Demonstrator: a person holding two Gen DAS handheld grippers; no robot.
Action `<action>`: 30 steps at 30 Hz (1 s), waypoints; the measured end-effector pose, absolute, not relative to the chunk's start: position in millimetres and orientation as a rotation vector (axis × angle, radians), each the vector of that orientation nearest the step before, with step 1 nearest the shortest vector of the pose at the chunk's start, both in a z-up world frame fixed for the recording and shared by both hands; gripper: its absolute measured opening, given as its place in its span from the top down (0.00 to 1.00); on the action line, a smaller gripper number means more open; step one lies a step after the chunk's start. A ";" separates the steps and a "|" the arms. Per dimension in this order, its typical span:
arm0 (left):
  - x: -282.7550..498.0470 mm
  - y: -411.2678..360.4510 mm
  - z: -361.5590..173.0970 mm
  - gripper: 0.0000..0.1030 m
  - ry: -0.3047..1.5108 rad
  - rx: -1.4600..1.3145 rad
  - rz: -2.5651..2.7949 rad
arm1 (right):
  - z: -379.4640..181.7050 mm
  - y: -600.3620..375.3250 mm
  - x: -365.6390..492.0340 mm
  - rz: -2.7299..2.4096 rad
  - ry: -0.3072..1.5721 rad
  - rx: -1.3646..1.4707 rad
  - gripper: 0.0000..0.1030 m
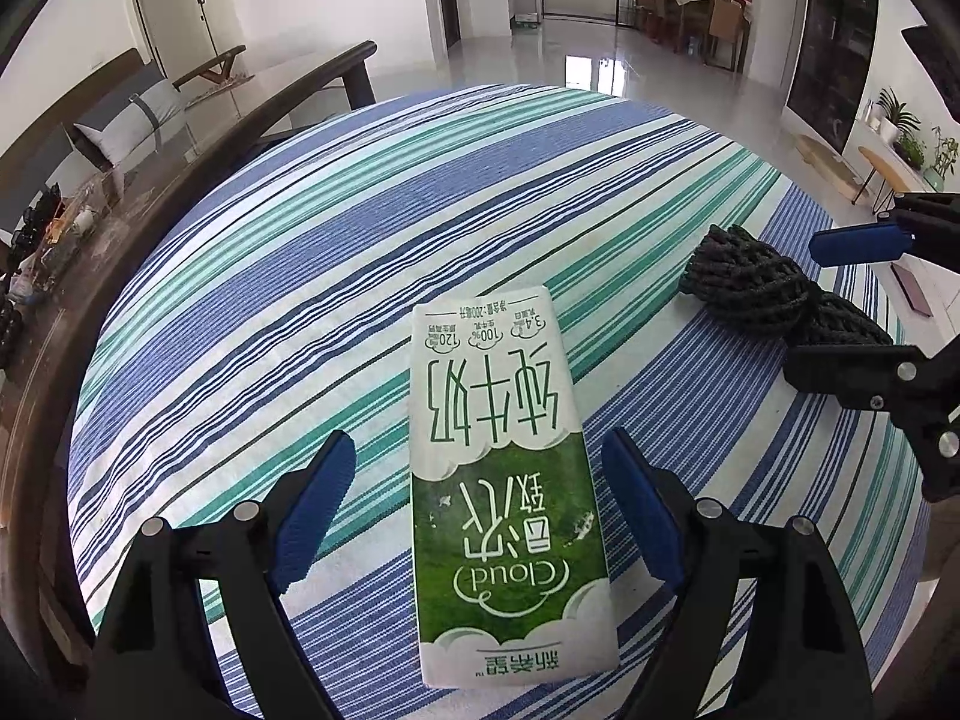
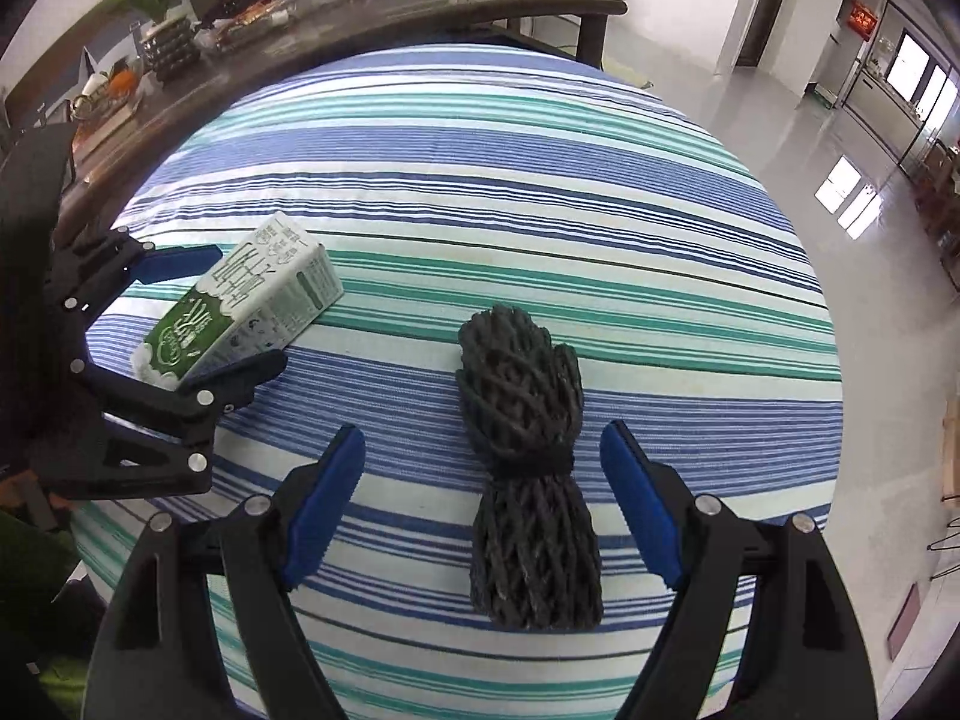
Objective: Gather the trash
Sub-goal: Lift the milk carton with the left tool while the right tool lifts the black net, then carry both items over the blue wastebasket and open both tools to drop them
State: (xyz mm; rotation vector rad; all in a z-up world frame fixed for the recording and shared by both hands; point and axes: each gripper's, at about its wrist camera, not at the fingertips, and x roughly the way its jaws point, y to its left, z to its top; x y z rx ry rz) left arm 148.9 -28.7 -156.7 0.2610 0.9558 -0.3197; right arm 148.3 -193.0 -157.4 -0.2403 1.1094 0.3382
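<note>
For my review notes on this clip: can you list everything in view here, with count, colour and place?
milk carton: one, green and white, lying flat on the cloth, between the left tongs' open fingers
foam net: one, black, bunched and tied at the middle, right of the carton
tablecloth: one, blue, teal and white stripes, covering the table
long table: one, dark wood, cluttered, behind
left tongs: black with blue pads, open
right tongs: black with blue pads, open, straddling the net
</note>
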 end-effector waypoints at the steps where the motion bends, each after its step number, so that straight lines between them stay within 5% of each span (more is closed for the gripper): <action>1: 151.3 -28.3 -157.2 0.21 0.961 0.258 -0.325 | -159.7 -192.4 151.0 0.332 1.121 -0.243 0.33; 5: 157.7 -27.4 -160.7 0.50 0.987 0.250 -0.349 | -163.0 -196.1 154.0 0.318 1.131 -0.229 0.67; 16: 122.7 -64.5 -119.3 0.53 0.928 0.151 -0.539 | -121.2 -290.8 113.2 0.250 0.980 0.100 0.70; 30: 78.6 -324.0 -106.2 0.52 0.928 0.225 -0.925 | -175.1 -560.2 43.3 -0.205 0.926 0.450 0.70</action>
